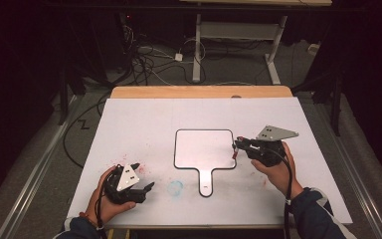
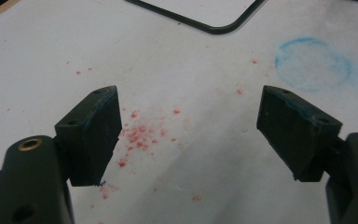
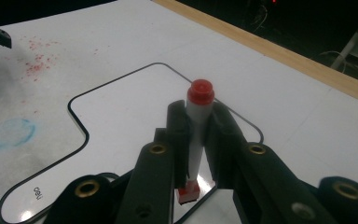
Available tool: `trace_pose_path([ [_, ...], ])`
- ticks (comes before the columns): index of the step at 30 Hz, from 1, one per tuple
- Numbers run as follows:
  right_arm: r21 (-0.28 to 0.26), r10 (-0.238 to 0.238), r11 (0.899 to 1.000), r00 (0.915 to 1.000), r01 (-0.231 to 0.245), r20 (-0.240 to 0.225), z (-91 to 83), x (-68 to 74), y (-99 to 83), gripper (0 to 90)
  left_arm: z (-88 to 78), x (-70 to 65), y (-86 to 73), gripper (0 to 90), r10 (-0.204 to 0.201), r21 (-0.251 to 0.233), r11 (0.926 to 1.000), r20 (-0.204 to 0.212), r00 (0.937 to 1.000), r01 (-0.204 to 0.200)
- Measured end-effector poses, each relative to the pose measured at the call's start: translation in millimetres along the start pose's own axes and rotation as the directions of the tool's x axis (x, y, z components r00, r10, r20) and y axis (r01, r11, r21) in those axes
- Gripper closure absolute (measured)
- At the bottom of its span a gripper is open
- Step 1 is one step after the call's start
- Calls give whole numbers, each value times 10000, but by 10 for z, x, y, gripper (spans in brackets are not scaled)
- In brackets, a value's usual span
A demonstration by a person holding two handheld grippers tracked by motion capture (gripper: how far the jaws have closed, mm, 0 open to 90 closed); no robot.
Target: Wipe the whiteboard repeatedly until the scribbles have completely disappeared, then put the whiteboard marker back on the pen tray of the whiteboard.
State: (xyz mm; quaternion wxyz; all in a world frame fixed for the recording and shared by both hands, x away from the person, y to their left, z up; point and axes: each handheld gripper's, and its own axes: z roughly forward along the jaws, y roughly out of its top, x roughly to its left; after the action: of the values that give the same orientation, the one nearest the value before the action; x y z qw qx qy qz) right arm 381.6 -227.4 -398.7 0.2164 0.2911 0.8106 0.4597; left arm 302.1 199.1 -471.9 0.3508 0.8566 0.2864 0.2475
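While clamped in right claw [image 3: 197, 140], marker [image 3: 198, 122]

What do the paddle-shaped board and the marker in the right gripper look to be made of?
Board: likely a glossy whiteboard sheet with a thin dark rim, probably plastic; it throws a glare in the right gripper view. Marker: it looks like smooth plastic, with a white barrel and red ends; the right gripper is shut on the barrel.
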Motion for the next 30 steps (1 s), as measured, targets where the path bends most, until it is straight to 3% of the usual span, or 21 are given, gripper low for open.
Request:
trace_pose_path([
  [10,169,432,9989,9987,-436,258,-114,1,-32,813,6,9,10,210,36,-39,10000,91,10000,-35],
  [20,881,863,9919,9942,-919,645,-112,-53,23,813,11,7,8,210,53,31,10000,150,9999,-54],
  [28,1575,1945,9676,9803,-1974,335,174,-304,-37,811,44,4,16,210,-41,154,9999,273,9996,37],
  [30,1488,2419,9589,9702,-2417,165,229,-383,-45,810,43,4,14,210,-64,166,9998,266,9996,60],
])
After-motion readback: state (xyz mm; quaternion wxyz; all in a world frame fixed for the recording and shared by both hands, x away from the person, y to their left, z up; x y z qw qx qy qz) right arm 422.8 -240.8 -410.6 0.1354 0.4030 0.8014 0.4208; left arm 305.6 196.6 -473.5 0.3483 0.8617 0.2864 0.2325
